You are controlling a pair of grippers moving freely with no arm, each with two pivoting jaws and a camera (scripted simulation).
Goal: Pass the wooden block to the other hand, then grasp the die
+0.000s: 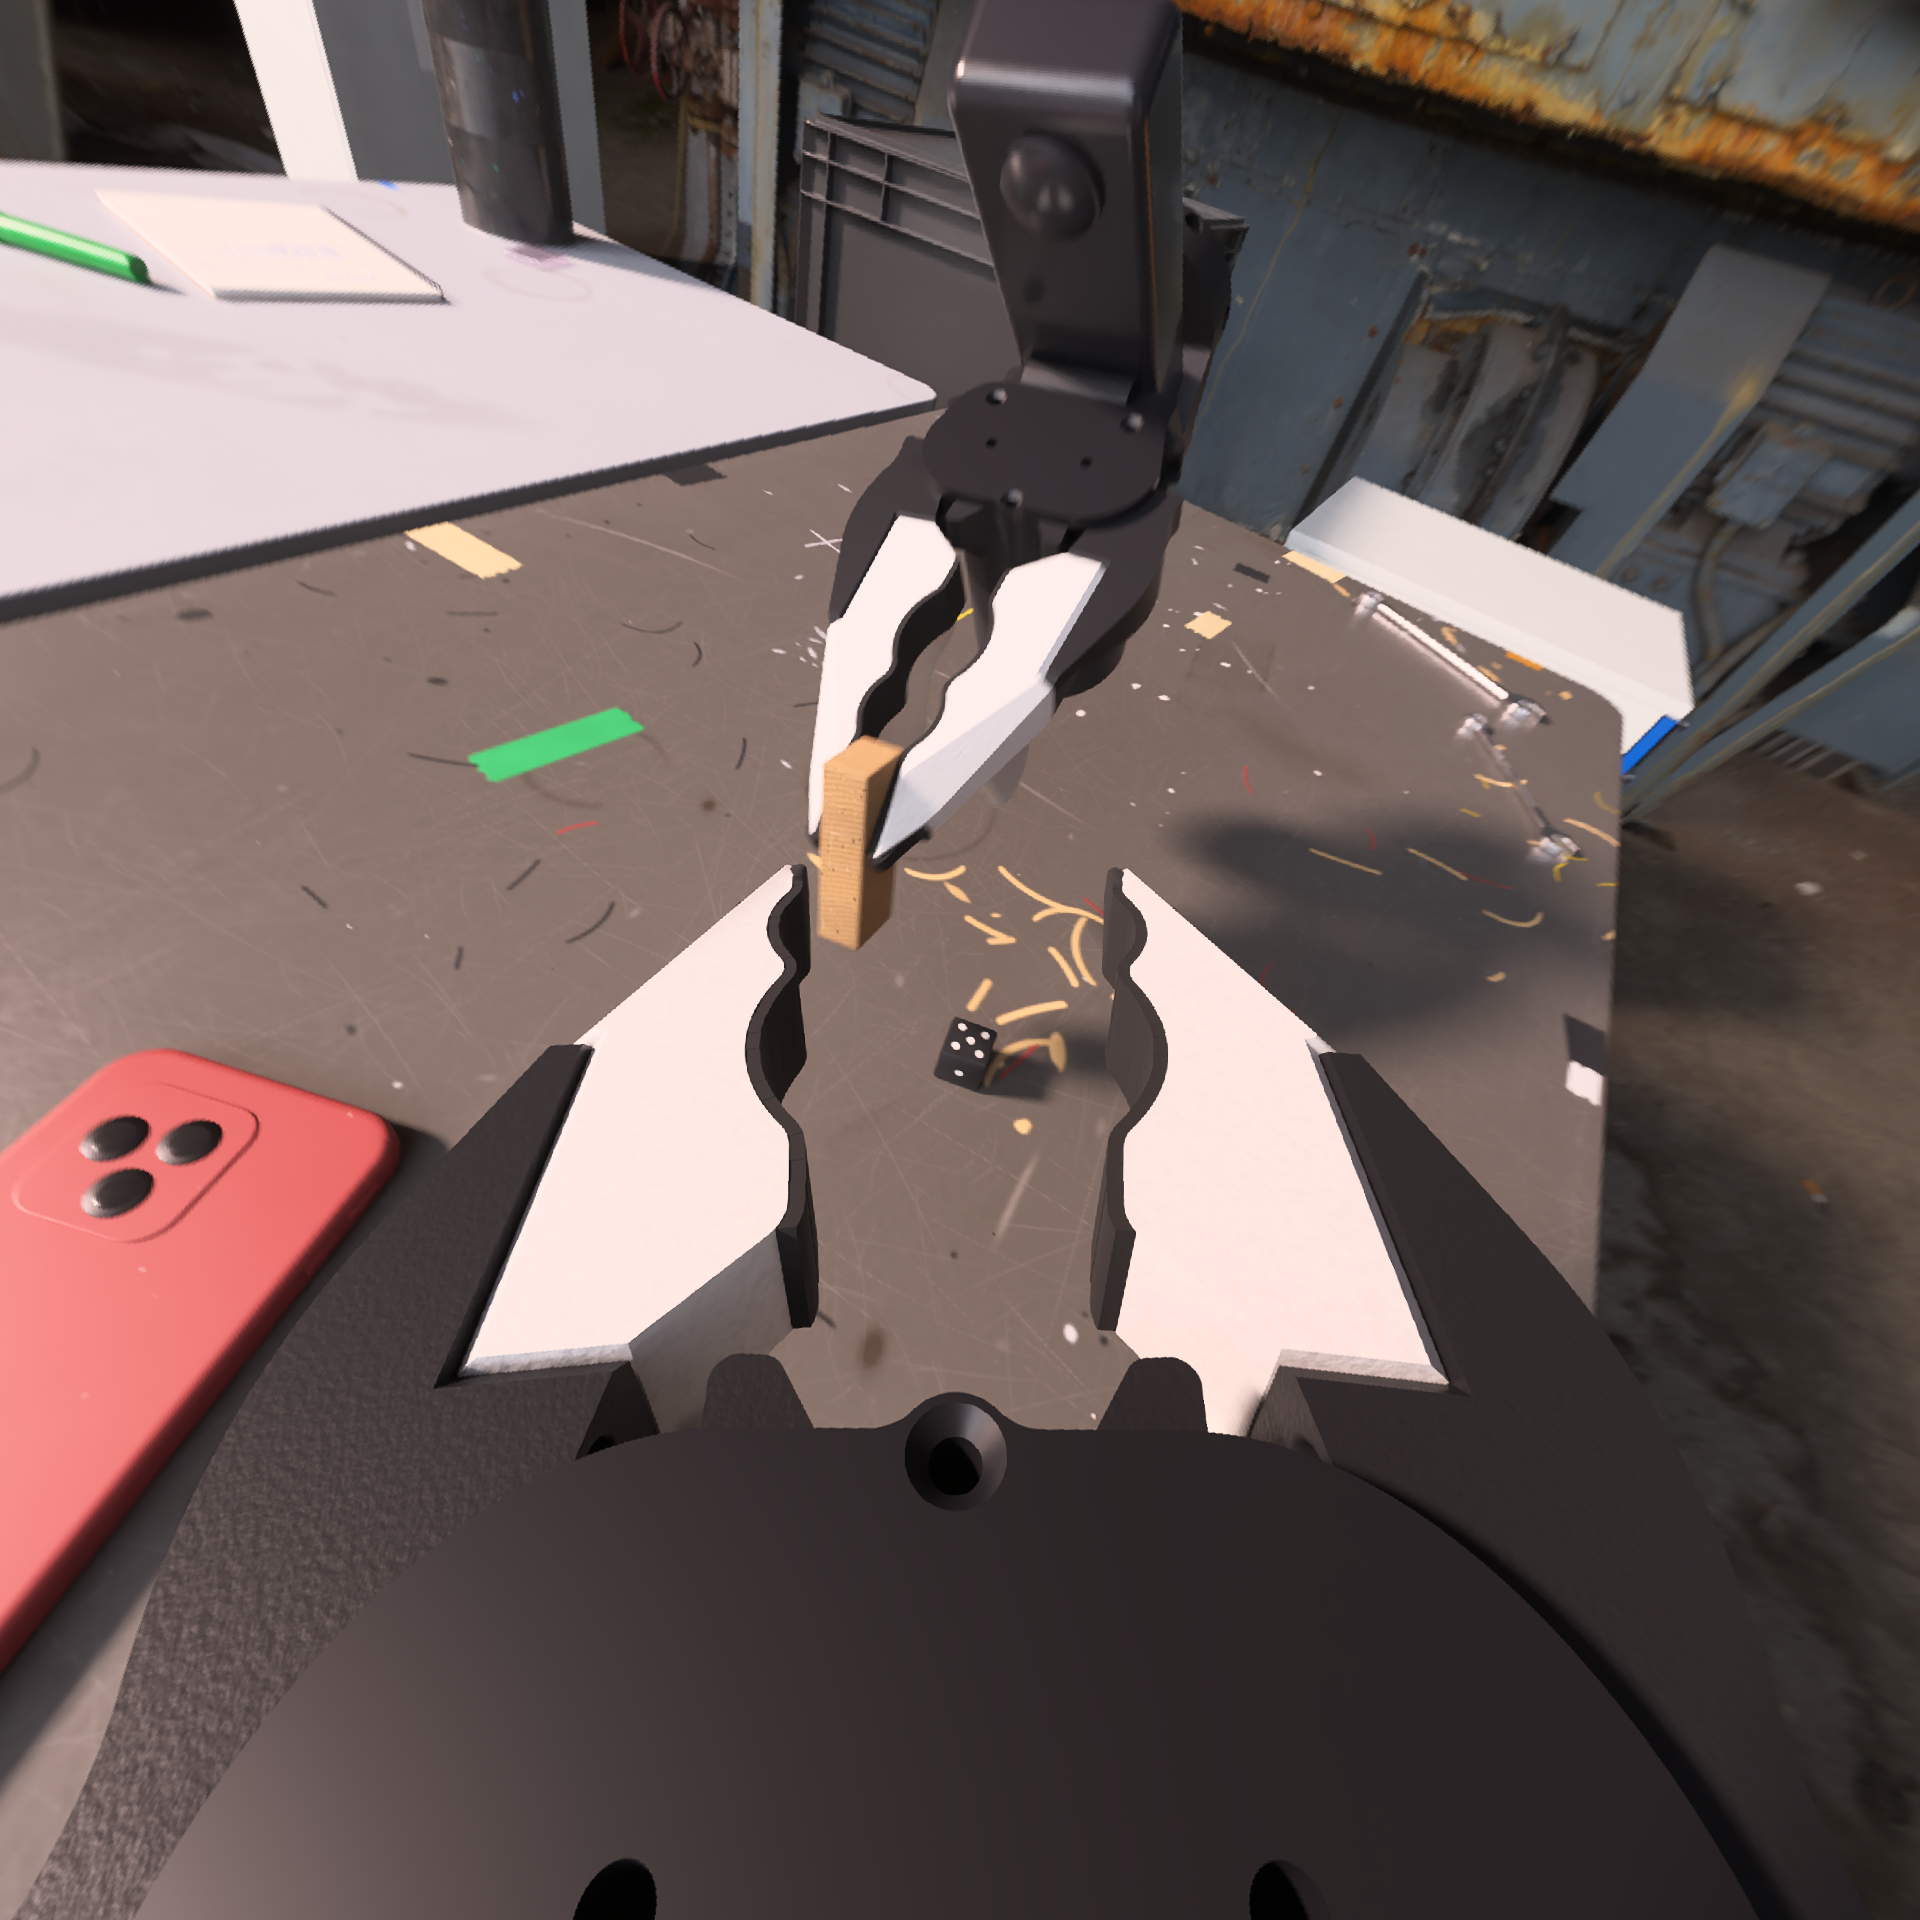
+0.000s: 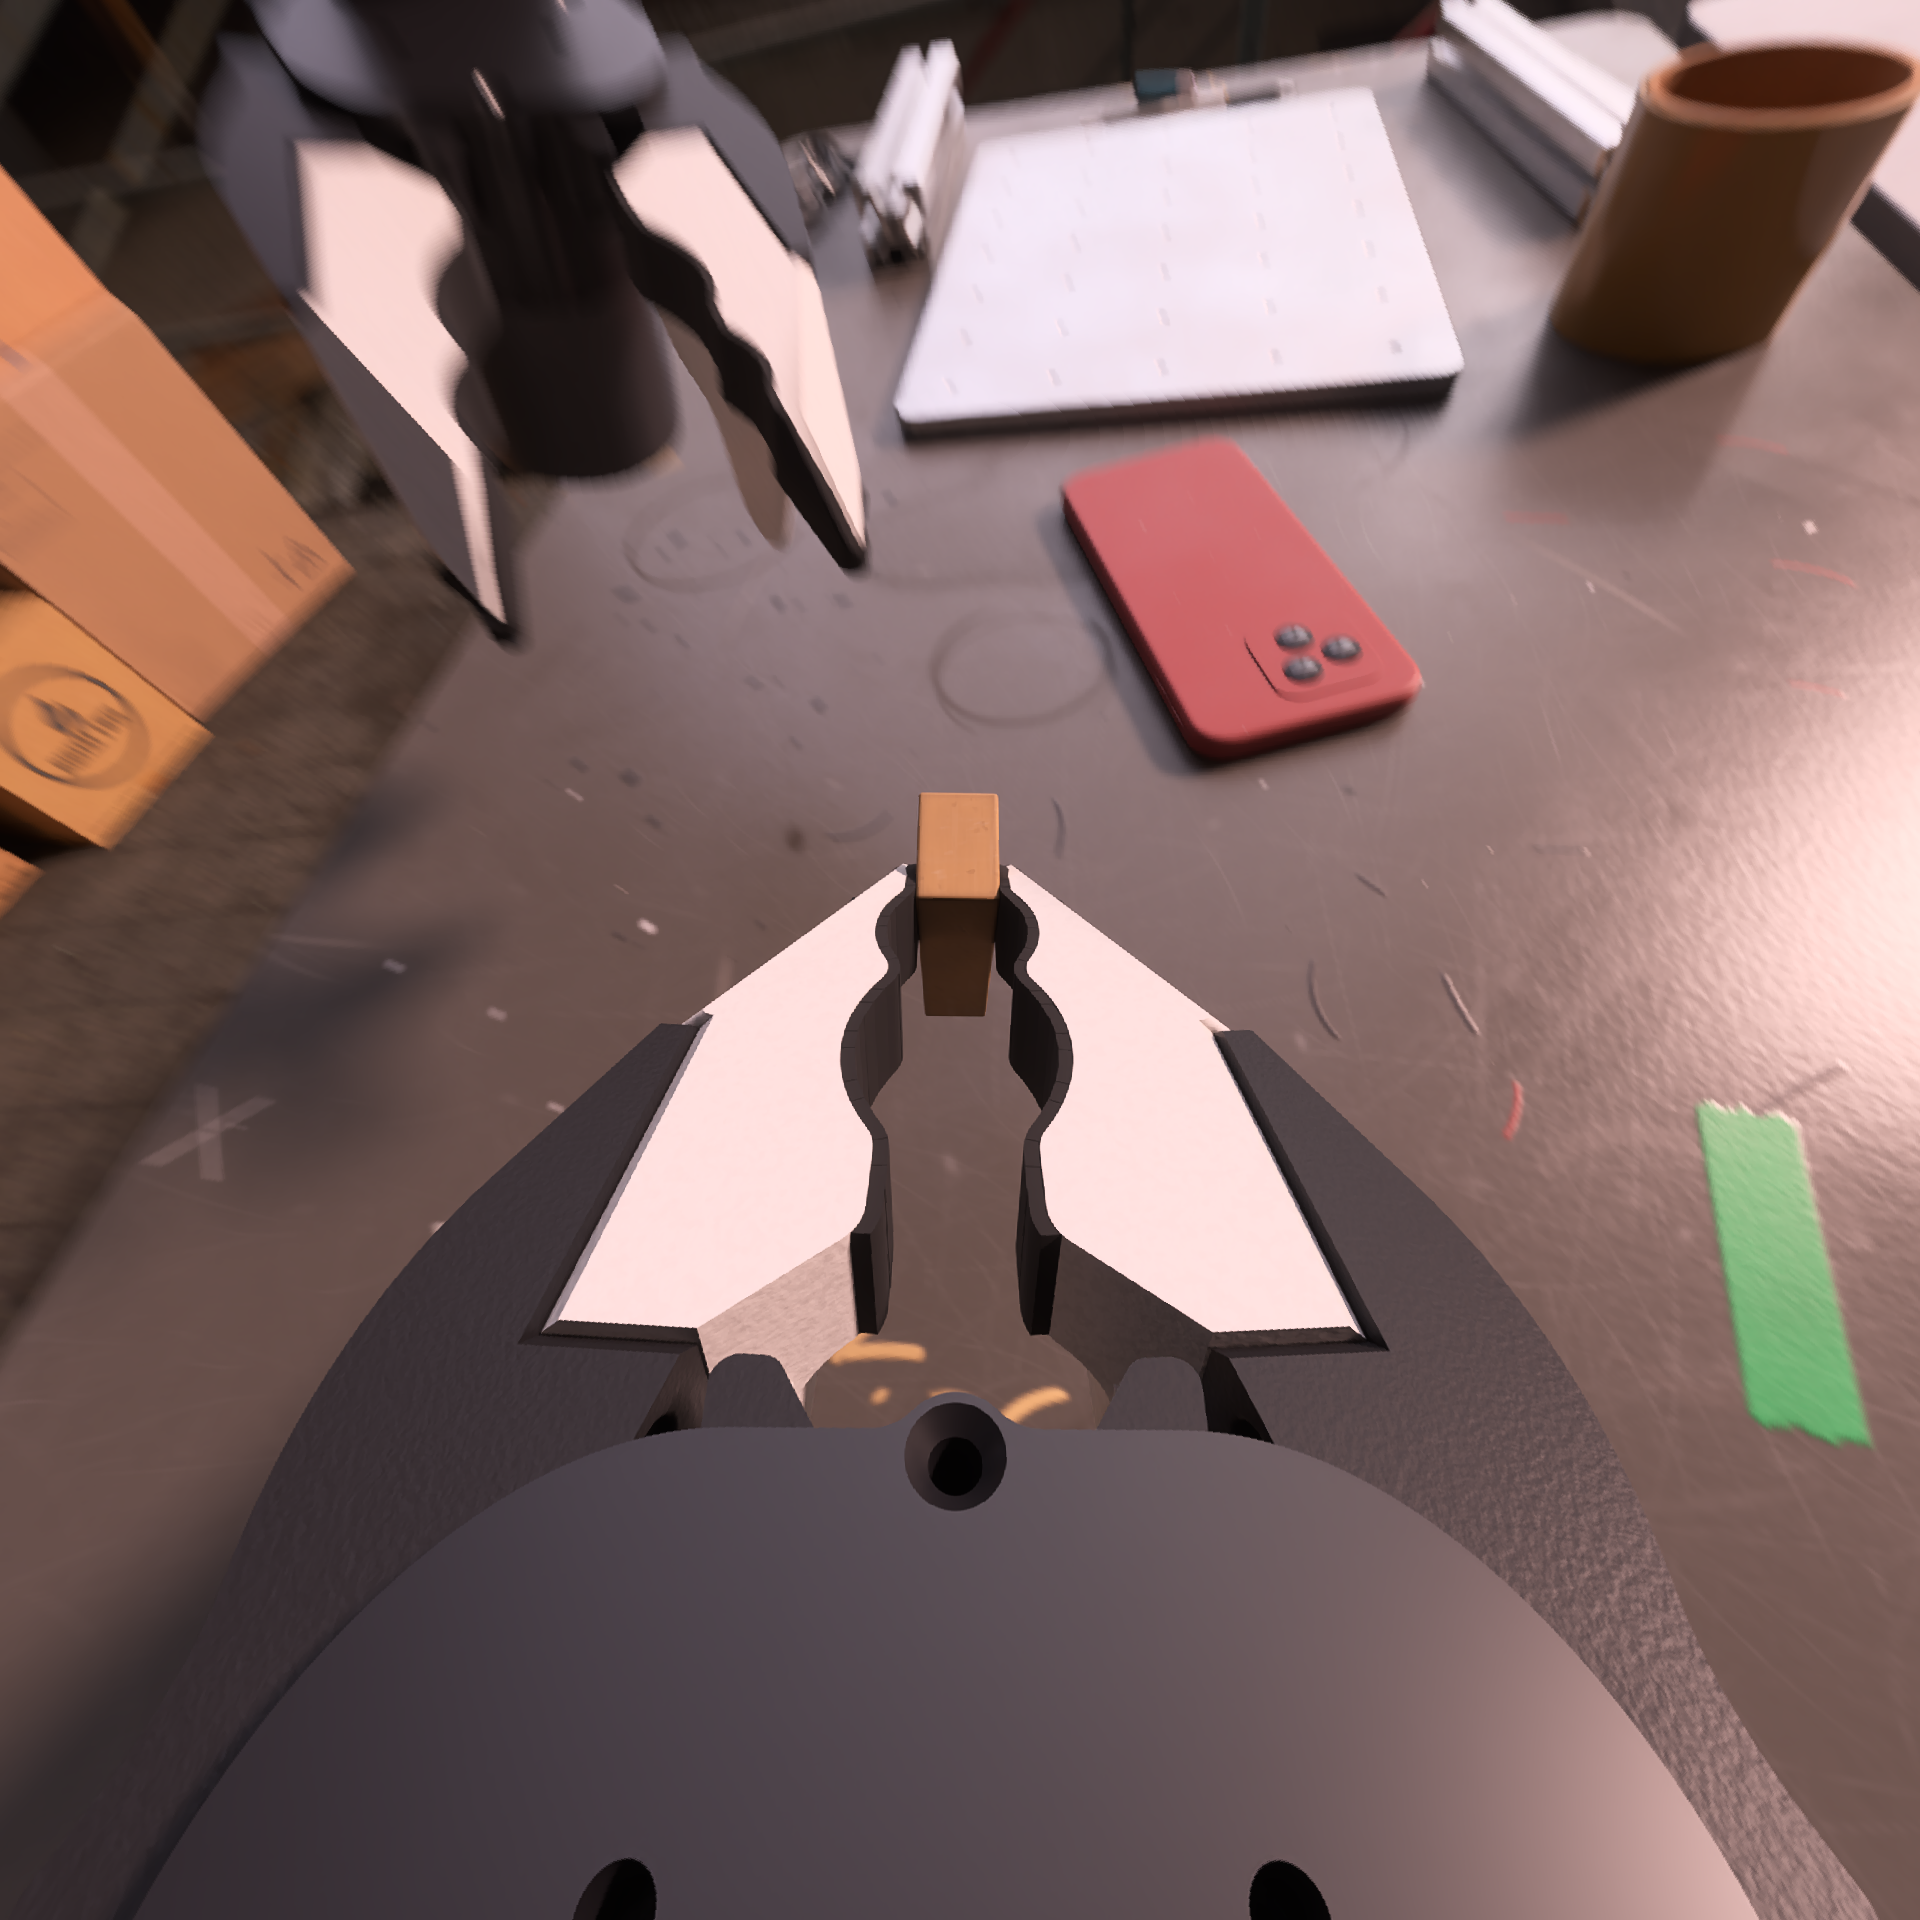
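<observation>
The small tan wooden block (image 1: 857,844) hangs upright in the air, pinched between the tips of my right gripper (image 1: 854,831), which comes down from above in the left wrist view. In the right wrist view my right gripper (image 2: 958,883) is shut on the block (image 2: 956,904). My left gripper (image 1: 956,894) is open and empty, just below and right of the block; its left fingertip is close beside the block's lower end. It shows blurred at the upper left of the right wrist view (image 2: 675,582). The black die (image 1: 968,1051) with white pips lies on the table under my left gripper's gap.
A red phone (image 1: 156,1236) lies face down on the dark scratched table (image 1: 416,935), also in the right wrist view (image 2: 1236,597). A strip of green tape (image 1: 556,743), a white board (image 1: 364,384), a grey pad (image 2: 1184,260), a brown tube (image 2: 1704,197) and cardboard boxes (image 2: 114,540) surround the area.
</observation>
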